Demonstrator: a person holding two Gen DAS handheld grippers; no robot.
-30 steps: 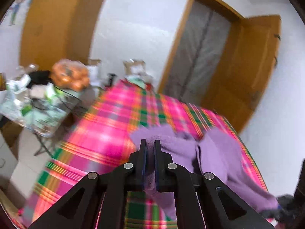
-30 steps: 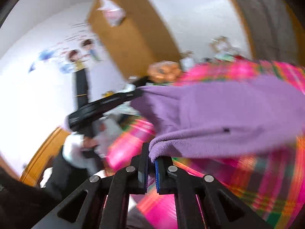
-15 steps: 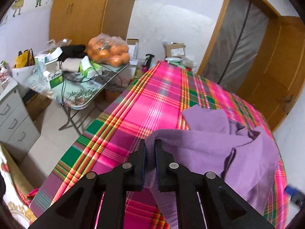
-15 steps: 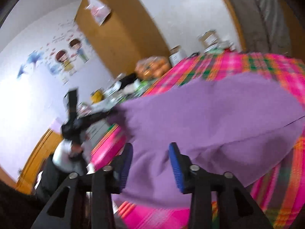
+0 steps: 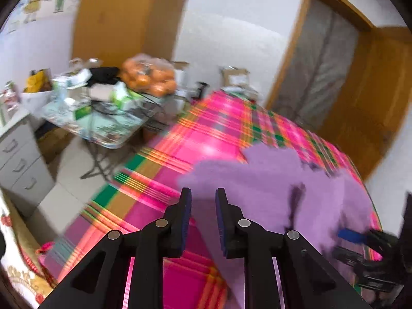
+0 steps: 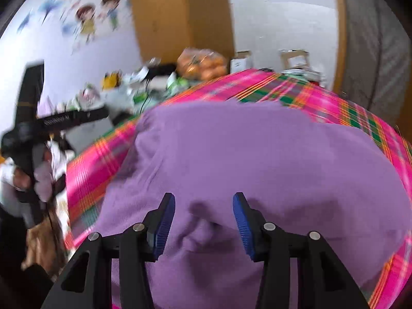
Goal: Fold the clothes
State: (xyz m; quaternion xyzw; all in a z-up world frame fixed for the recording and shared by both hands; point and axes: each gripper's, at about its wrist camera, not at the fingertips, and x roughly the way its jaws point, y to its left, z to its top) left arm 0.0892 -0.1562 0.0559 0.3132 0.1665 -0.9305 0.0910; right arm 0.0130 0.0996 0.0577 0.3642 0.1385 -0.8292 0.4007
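A purple fleece garment lies spread and rumpled on the pink plaid cloth over the table. My left gripper hovers at the garment's near left edge. Its jaws are opening, purple fabric shows in the gap, and the pads do not press on it. In the right wrist view the garment fills the middle of the plaid cloth. My right gripper stands just above it, jaws wide and still opening, with nothing pinched.
Left of the table stands a cluttered glass side table with a bag of oranges. A grey drawer cabinet is nearer left. A wooden door is at the back right. A person's hand holds the other gripper's handle.
Both grippers let go of the purple garment: the right one opened first, then the left parted. Both sank toward the table, and the garment now rests on the cloth.
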